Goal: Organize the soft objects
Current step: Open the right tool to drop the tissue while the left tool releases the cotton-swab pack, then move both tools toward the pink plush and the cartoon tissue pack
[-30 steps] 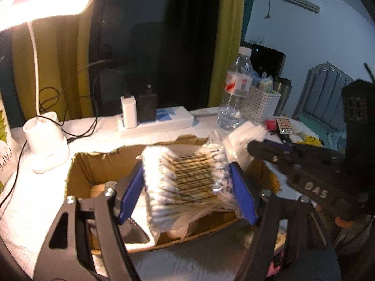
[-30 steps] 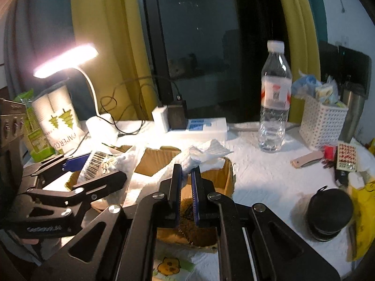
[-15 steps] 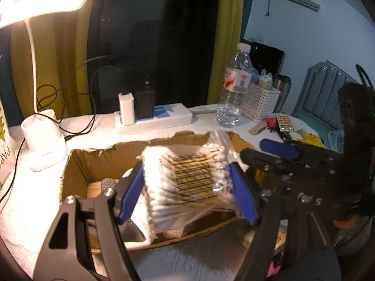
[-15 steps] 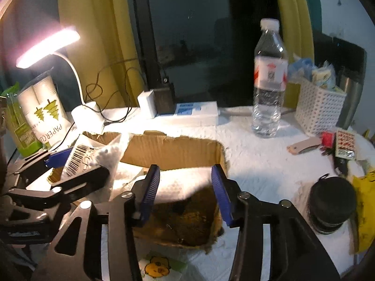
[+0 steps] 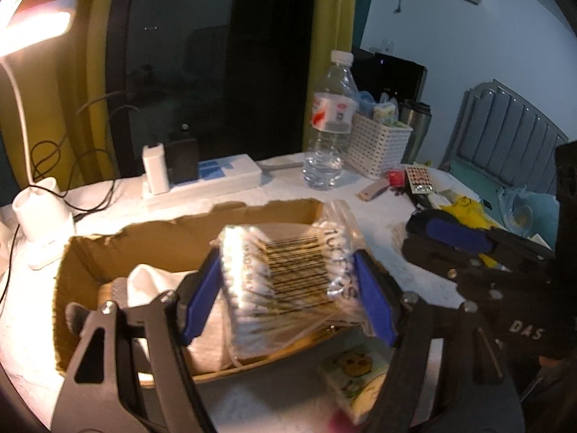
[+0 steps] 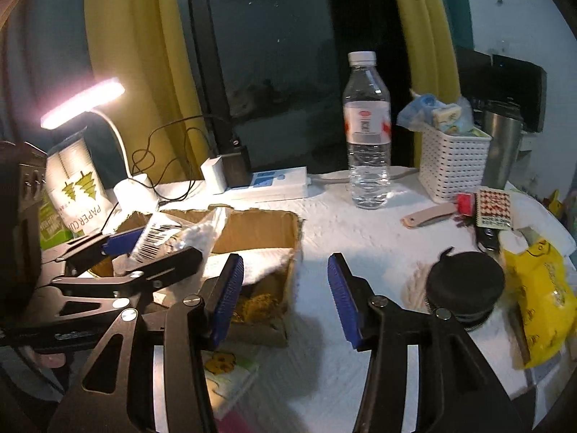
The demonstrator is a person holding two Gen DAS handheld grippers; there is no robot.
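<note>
Left hand-held gripper [image 5: 288, 296] squeezes crinkly plastic cotton-swab pack [image 5: 285, 281].

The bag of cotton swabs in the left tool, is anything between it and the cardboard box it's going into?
Nothing visible blocks it. The left tool holds the bag of cotton swabs over the open cardboard box. A white cloth already lies inside. The right tool is open, off to the box's right.

Not much readable here: the cotton swab bag [image 5: 288, 281] shows a barcode, "MADE IN" along its left side and what looks like "100PCS" on the right. The right gripper [image 5: 468, 252] body reads "DAS" near the bottom right. Far left, the paper cup sleeve [image 6: 77, 195] says "PAPER CU", cut off.
</note>
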